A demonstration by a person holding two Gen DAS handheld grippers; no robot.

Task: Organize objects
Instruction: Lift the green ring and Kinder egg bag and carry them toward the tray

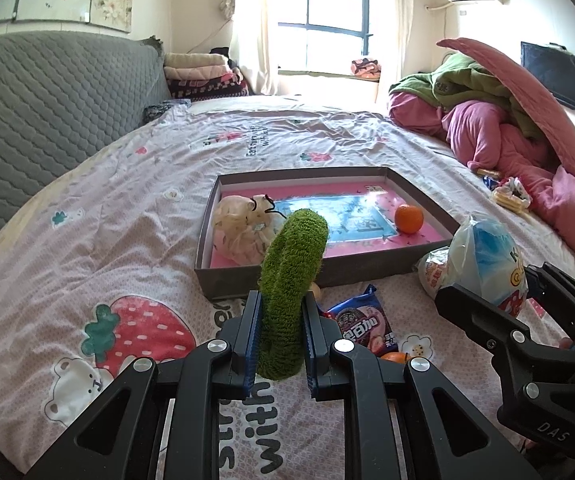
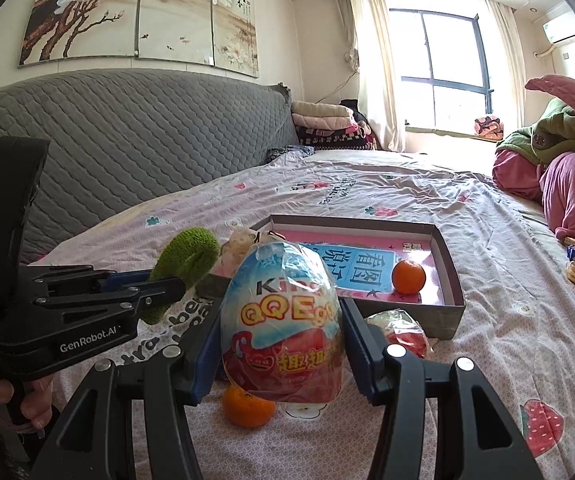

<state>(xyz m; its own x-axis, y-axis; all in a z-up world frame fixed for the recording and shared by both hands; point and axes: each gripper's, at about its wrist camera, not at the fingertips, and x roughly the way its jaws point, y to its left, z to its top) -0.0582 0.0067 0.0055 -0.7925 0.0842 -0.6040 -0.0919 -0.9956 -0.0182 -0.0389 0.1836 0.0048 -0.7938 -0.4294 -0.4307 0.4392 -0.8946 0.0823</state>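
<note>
My left gripper [image 1: 281,300] is shut on a fuzzy green ring [image 1: 293,276], held above the bed just in front of the grey box [image 1: 247,276]; the ring also shows in the right wrist view [image 2: 185,260]. My right gripper [image 2: 281,308] is shut on a big wrapped toy egg [image 2: 283,320], also in the left wrist view [image 1: 483,256], right of the box's front corner. The box [image 2: 447,280] holds an orange [image 1: 408,219] and a cream mesh pouch [image 1: 239,228] on a pink and blue liner.
On the sheet in front of the box lie a purple snack packet [image 1: 361,320], a second orange [image 2: 247,404] and a red-white wrapped snack [image 2: 401,332]. Pink and green bedding [image 1: 507,120] is piled at the right. A grey quilted headboard [image 1: 47,100] stands at the left.
</note>
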